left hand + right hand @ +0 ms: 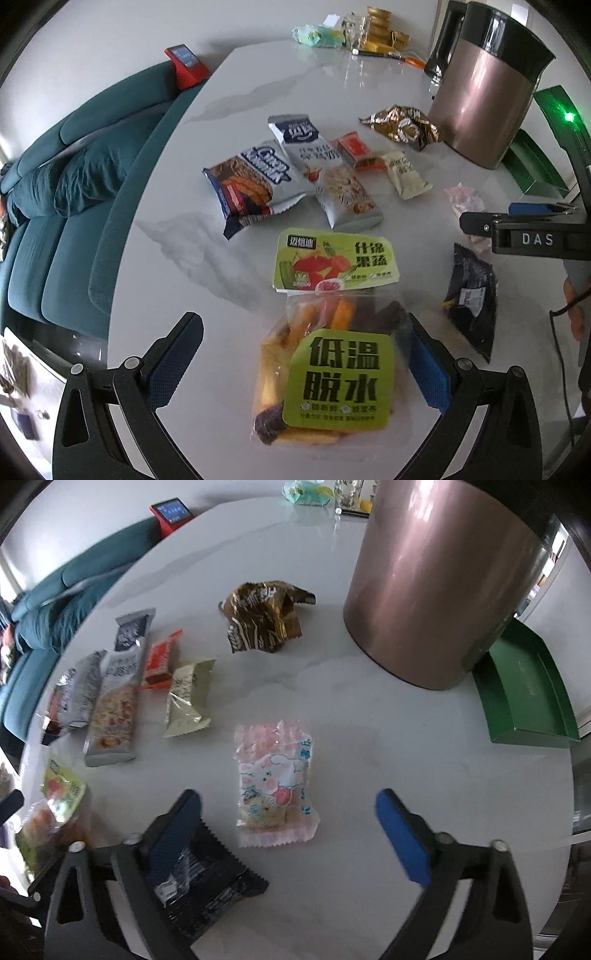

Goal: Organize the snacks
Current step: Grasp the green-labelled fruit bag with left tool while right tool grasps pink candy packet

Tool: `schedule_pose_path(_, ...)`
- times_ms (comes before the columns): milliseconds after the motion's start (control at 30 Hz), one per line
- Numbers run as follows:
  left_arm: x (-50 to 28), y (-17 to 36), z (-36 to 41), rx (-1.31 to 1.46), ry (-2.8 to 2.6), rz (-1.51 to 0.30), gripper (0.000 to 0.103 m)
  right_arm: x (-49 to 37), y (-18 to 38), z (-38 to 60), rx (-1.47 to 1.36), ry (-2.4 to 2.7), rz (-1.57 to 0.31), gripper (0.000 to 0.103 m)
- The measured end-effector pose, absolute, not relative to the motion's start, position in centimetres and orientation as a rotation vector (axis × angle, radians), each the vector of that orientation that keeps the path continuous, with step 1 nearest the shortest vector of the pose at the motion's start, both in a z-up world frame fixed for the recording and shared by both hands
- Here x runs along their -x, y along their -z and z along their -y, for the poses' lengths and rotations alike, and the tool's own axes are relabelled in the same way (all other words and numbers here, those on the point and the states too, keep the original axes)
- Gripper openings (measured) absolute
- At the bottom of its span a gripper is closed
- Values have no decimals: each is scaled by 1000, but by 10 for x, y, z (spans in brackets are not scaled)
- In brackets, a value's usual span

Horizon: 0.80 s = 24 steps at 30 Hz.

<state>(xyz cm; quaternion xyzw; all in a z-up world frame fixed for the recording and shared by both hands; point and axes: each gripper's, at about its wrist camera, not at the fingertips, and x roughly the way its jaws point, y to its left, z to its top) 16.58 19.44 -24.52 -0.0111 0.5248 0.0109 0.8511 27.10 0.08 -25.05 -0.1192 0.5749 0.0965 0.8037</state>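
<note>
Since the snacks lie scattered flat on the white marble-look tabletop (177,258), nothing is sorted yet, and both tools seem placed to choose a first packet.

Left gripper (306,354): jaws wide apart and holding nothing; they straddle the clear bag of dried fruit and vegetable chips with green labels (325,354), whose near half sits between the blue pads. The right pad looks close to the bag's edge, but contact cannot be told. This stance suits a sideways pinch across the bag.

Right gripper (288,812): jaws also spread wide, empty; the pink-and-white wrapped sweet packet with a cartoon animal (275,779) lies between and just beyond the fingertips, so it is likely the target on this side.

Black crinkled packet (207,878): lies near, partly under the right gripper's left finger, probably only passed over.

Middle cluster: a silver-and-blue biscuit pack (251,184), a long grey cereal-bar wrapper (325,170), a small red-orange packet (356,149) and a pale beige packet (404,173) rest side by side, some overlapping, farther out.

Gold-brown crumpled foil bag (266,620): alone, far, left of the copper-coloured metal cylinder bin (436,590).

Green open cardboard tray (524,701): empty at the right edge beside the bin, a likely destination.
</note>
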Motion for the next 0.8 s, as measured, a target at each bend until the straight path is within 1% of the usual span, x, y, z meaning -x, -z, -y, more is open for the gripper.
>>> schedule_pose_path(333,-172,263,-196,29,-11,-1147,102,-280,261,-9,251,-219,-1251,103)
schedule_pose_path(433,-173,270,-198,39,-43,-1175,102,-283,261,-14,263,-230,-1252,96)
schedule_pose_path(533,-173,270,-200,34,-64,-1176,102,-285,262,-11,222,-241,-1262,96)
schedule_pose_path(800,-175,271,-208,37,-65,-1172,102,-276,263,0,218,-236,-1256,96)
